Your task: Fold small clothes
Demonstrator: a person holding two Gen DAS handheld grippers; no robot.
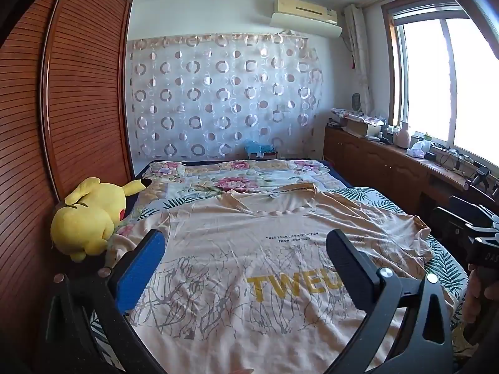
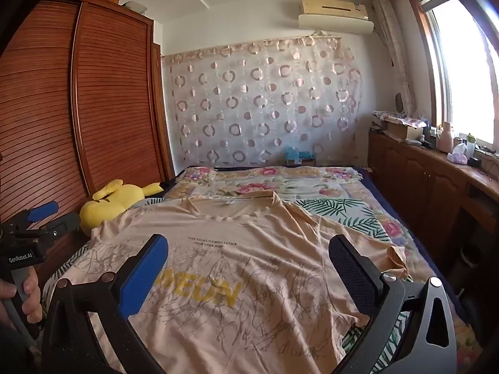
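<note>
While both tools hover over the bed (image 1: 358,193), I see the left gripper (image 1: 246,249) and right gripper (image 2: 249,252) with jaws spread wide and nothing between them. My peach T-shirt (image 1: 237,243) lies flat, print up, collar toward twelve o'clock, the sleeve at three o'clock rumpled. I'd worry that pinching there catches the leaf-print sheet (image 2: 336,210) underneath, dragging it into the fold. At nine o'clock the yellow Pikachu plush (image 1: 90,215) is touching the other sleeve, so a sweep could snag it
</note>
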